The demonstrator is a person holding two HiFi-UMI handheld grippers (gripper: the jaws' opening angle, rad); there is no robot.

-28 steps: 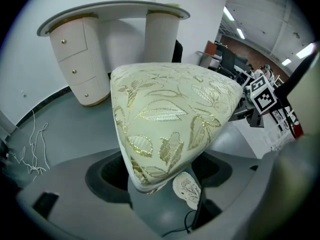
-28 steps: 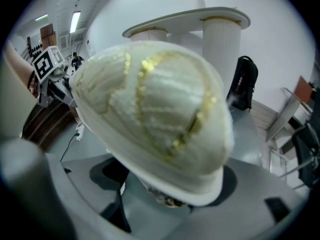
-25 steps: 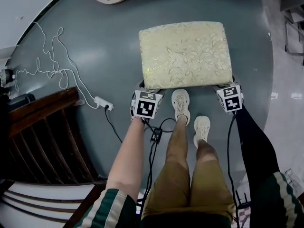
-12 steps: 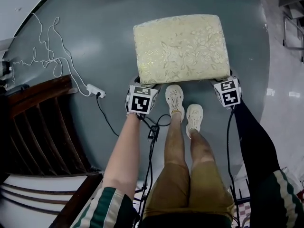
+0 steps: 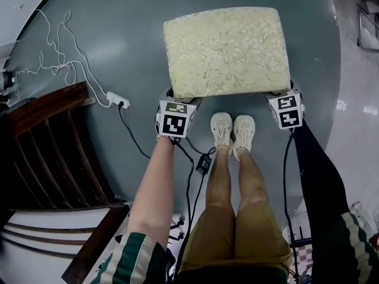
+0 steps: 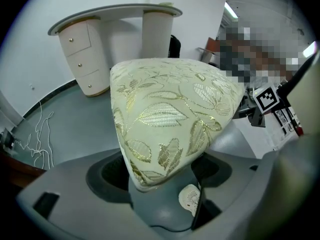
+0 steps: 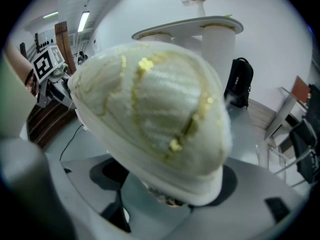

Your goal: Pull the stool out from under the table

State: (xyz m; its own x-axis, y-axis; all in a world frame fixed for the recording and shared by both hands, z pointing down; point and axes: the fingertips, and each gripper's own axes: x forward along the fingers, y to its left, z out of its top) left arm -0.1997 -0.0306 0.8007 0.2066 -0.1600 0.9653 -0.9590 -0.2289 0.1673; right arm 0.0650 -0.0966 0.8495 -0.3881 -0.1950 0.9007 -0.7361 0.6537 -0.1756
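The stool (image 5: 228, 49) has a cream cushion with gold leaf pattern and stands on the grey floor, out from the white table (image 6: 115, 15). My left gripper (image 5: 179, 101) is shut on its near left corner. My right gripper (image 5: 283, 95) is shut on its near right corner. In the left gripper view the cushion corner (image 6: 150, 149) fills the space between the jaws. The cushion's other near corner (image 7: 165, 134) bulges between the jaws in the right gripper view. The stool's legs are hidden under the cushion.
A person's feet in cream shoes (image 5: 232, 130) stand just behind the stool. A white power strip (image 5: 115, 99) and loose white cable (image 5: 47, 64) lie at the left. Dark wooden furniture (image 5: 53, 152) is at the near left. A black backpack (image 7: 240, 86) leans by the table.
The stool and both grippers have come back away from the table, whose edge has left the top of the head view. The feet stepped back and now stand side by side.
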